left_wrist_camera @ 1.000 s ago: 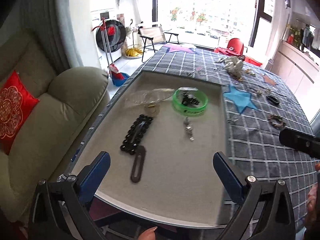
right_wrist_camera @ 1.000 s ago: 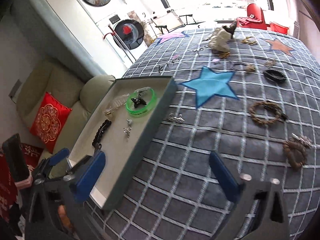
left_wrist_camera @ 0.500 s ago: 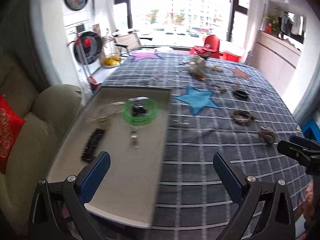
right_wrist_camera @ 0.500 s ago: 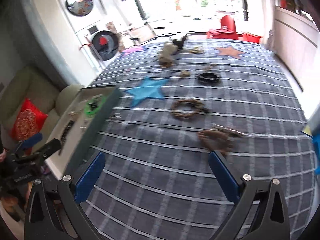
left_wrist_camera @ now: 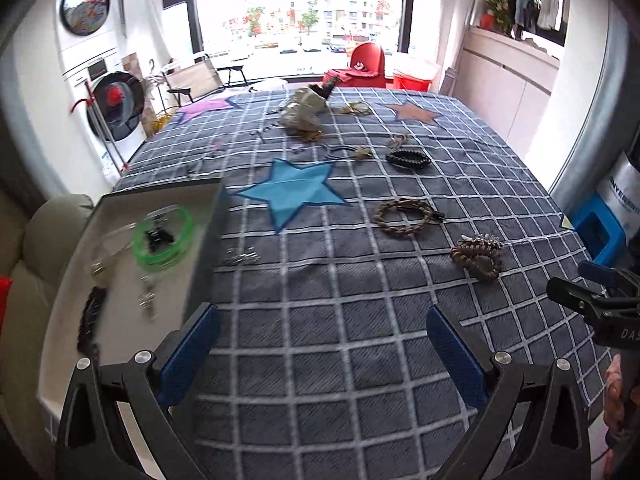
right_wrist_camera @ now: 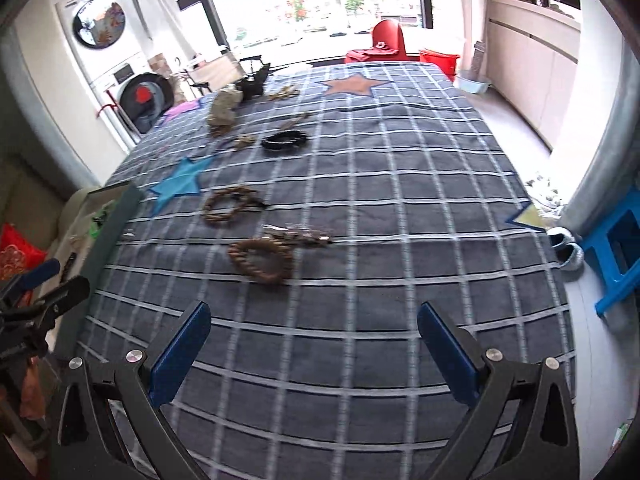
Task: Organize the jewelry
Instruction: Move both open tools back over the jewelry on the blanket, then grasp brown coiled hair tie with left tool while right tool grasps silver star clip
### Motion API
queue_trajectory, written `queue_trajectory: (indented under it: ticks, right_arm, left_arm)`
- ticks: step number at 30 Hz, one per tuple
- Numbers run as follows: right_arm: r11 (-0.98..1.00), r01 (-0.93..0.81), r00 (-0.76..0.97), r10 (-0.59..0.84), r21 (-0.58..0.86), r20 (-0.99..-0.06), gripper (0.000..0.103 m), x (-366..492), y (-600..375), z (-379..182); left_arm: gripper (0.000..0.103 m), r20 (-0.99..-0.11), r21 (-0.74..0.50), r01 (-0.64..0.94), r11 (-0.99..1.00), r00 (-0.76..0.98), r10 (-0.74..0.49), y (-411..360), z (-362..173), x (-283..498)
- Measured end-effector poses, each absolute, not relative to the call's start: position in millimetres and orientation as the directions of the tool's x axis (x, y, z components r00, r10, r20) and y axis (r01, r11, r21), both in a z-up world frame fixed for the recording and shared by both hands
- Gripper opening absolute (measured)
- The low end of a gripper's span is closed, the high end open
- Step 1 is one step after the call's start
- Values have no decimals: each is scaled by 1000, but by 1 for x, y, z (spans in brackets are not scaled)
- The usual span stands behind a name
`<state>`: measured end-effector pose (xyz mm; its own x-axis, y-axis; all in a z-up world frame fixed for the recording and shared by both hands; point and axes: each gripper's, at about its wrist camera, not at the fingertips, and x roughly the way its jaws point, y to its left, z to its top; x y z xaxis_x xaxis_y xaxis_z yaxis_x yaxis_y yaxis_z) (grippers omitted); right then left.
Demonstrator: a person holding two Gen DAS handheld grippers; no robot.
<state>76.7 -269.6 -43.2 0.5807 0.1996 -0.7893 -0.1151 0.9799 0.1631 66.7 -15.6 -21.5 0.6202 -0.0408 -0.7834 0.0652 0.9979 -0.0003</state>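
A grey jewelry tray [left_wrist_camera: 120,320] sits at the table's left edge. It holds a green bangle [left_wrist_camera: 164,236], a black beaded piece [left_wrist_camera: 90,324] and a small silver charm [left_wrist_camera: 147,298]. Loose on the checked cloth lie a small silver piece [left_wrist_camera: 240,258], a braided brown bracelet [left_wrist_camera: 404,216], a brown bead bracelet [left_wrist_camera: 478,258] and a black bracelet [left_wrist_camera: 408,159]. My left gripper [left_wrist_camera: 322,344] is open and empty above the cloth. My right gripper [right_wrist_camera: 314,338] is open and empty, short of the bead bracelet [right_wrist_camera: 262,260].
A crumpled pouch [left_wrist_camera: 302,114] and more small pieces lie at the table's far end. A beige sofa [left_wrist_camera: 48,216] stands left of the tray. A blue stool [right_wrist_camera: 616,256] and shoes [right_wrist_camera: 566,246] sit on the floor to the right.
Both grippers have swung to the right, away from the tray and toward the loose bracelets on the cloth. Both stay open and empty.
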Motion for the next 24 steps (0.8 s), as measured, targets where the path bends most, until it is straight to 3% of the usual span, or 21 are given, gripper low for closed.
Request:
queue_trajectory:
  ticks: [4, 12, 13, 14, 17, 19, 24]
  right_arm:
    - [988, -102, 590, 156, 119, -792, 103, 83, -280, -46]
    - [986, -110, 589, 165, 124, -791, 97, 102, -287, -55]
    - [985, -111, 588, 171, 130, -791, 95, 105, -288, -56]
    - [985, -117, 587, 174, 130, -791, 95, 108, -289, -57]
    - [985, -140, 581, 165, 102, -797, 89, 116, -290, -61]
    - [984, -157, 569, 161, 85, -806, 79, 122, -291, -67]
    - [979, -181, 552, 179, 93, -815, 78, 127, -300, -77]
  left_arm:
    - [103, -793, 0, 85, 996, 607, -52, -30, -28, 81]
    - [103, -822, -120, 157, 980, 538, -187, -64, -44, 101]
    - [102, -824, -129, 164, 978, 530, -198, -68, -47, 103]
    - [95, -825, -137, 172, 976, 525, -208, -73, -49, 105]
    - [93, -836, -149, 186, 971, 501, -224, -83, -56, 112]
    - [87, -840, -161, 190, 969, 489, -235, -90, -59, 116]
    - [85, -842, -194, 208, 959, 467, -271, -103, -63, 125]
